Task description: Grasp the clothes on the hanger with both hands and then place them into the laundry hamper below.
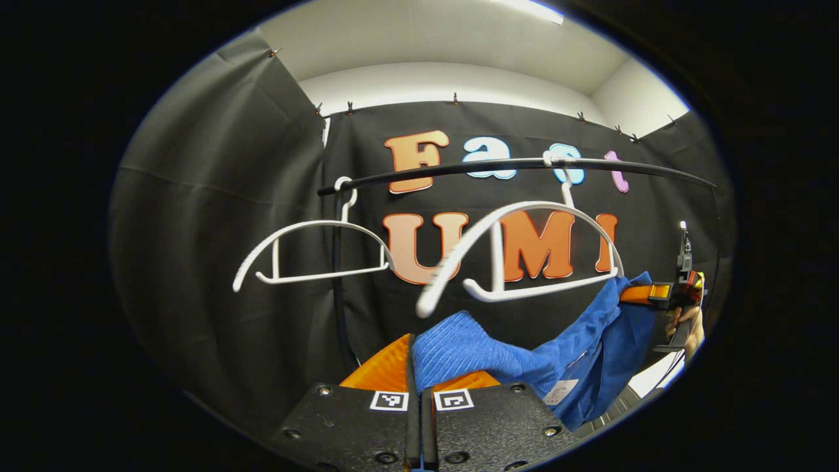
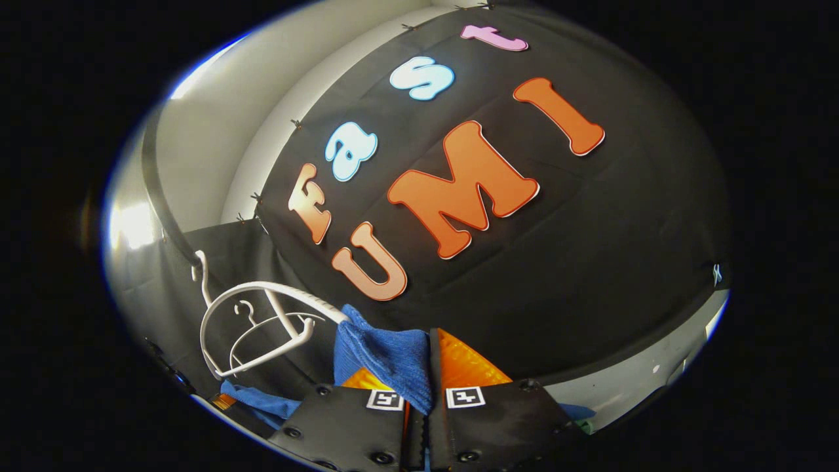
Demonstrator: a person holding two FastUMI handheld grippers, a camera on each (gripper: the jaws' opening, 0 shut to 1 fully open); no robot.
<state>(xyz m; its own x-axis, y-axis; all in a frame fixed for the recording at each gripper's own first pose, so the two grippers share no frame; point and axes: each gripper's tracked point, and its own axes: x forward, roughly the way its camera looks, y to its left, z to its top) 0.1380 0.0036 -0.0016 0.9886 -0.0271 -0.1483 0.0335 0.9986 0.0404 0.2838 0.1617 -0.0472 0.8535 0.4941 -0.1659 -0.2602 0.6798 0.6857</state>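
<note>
Left gripper view, lower centre of the frame: the left tool [image 1: 414,367] is clenched on a fold of the blue garment [image 1: 524,360], and the cloth stretches from there to the right edge, where the right tool [image 1: 659,295] grips its other end with a hand [image 1: 685,328] behind it. In the right gripper view, that tool [image 2: 419,387] is likewise clamped on a bunched corner of the cloth at the lower centre.

The garment hangs slack between the two tools, just under the nearer white hanger [image 1: 518,255] on the black rail [image 1: 511,167]; whether any cloth touches the hanger's right tip I cannot tell. A second, bare hanger [image 1: 308,252] sits to the left of centre.

The cloth is a bright blue ribbed knit with a small pale label near its lower edge. It looks soft, light and floppy, so it should sag and fold wherever it is unsupported and could catch on the hanger's hooked ends. Holding it at two spread points, as now, seems the sound grip for lowering it toward the hamper.
</note>
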